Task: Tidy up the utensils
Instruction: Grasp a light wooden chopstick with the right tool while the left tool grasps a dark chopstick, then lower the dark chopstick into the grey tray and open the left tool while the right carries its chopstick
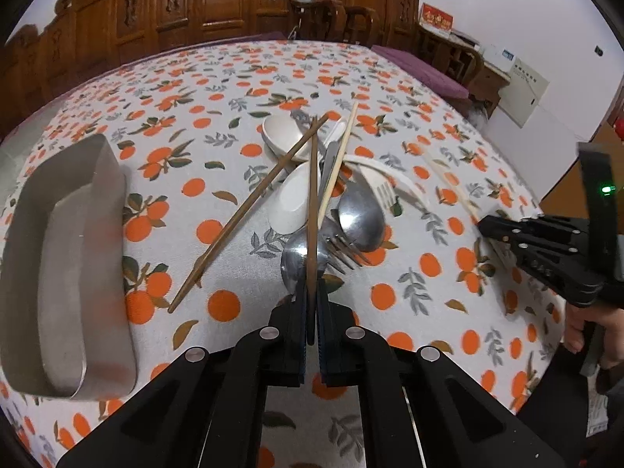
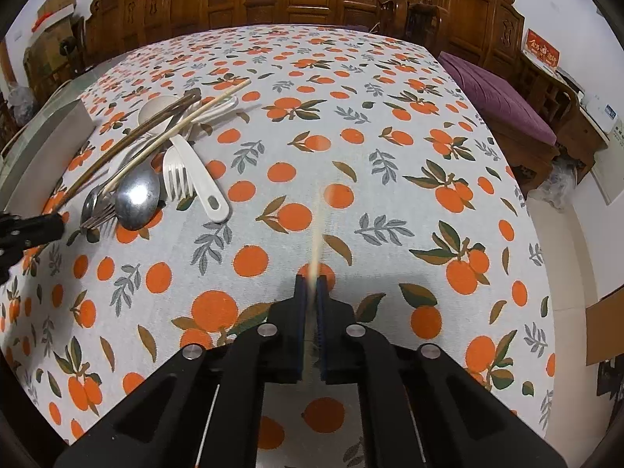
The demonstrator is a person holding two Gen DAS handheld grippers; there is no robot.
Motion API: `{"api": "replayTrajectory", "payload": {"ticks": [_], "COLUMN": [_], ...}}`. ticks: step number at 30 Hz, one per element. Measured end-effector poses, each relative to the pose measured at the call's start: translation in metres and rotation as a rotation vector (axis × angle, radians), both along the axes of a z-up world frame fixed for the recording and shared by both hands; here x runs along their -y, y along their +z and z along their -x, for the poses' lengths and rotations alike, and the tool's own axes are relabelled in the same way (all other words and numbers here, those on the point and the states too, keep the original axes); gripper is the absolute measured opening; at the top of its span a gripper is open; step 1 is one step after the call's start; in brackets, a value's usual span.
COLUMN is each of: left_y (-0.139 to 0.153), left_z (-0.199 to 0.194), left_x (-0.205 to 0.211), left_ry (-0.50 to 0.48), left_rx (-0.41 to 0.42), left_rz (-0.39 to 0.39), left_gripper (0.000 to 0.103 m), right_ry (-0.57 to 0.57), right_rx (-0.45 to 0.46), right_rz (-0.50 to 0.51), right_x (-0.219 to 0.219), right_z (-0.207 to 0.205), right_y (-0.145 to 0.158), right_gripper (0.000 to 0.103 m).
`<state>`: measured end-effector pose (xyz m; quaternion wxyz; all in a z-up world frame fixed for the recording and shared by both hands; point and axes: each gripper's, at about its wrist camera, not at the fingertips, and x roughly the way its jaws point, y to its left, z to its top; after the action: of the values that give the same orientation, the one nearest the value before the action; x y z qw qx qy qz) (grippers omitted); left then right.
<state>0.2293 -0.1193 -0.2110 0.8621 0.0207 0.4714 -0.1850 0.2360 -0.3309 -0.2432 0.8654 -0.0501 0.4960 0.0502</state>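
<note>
So your left gripper [image 1: 311, 292] clamped a dark chopstick [image 1: 312, 195]; your right gripper [image 2: 311, 288] pinched a pale chopstick [image 2: 318, 241].

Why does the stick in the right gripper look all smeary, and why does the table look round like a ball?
In the right wrist view the light chopstick held by the right gripper is smeared by motion blur; in the left wrist view the dark chopstick in the left gripper looks sharp. Both fisheye lenses bend the table into a bulge.
</note>
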Motion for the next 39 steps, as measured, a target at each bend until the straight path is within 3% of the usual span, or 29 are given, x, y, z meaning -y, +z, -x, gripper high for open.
{"api": "replayTrajectory", "payload": {"ticks": [22,31,39], "left_y": [0.070,0.079,0.078], "left_z": [0.046,0.043,0.040], "left_x": [-0.010,-0.048,-0.106], "left_ry": [-0.031,0.035,0.141], "left_rx": [0.144,0.166,0.165], "left_rz": [0.082,0.062,0.011], "left_gripper": [0.003,0.003,0.003], "right_ry": [0.084,0.170,0.246], "right_rx": [0.112,0.145,0.174], "right_rz": [-0.070,-0.086,-0.094], "right_x": [-0.033,-0.071,-0.115], "right_z": [0.015,0.028,0.036], "right_y": [0.051,0.071,0.087], "right_gripper": [0.006,0.006,0.006]}}
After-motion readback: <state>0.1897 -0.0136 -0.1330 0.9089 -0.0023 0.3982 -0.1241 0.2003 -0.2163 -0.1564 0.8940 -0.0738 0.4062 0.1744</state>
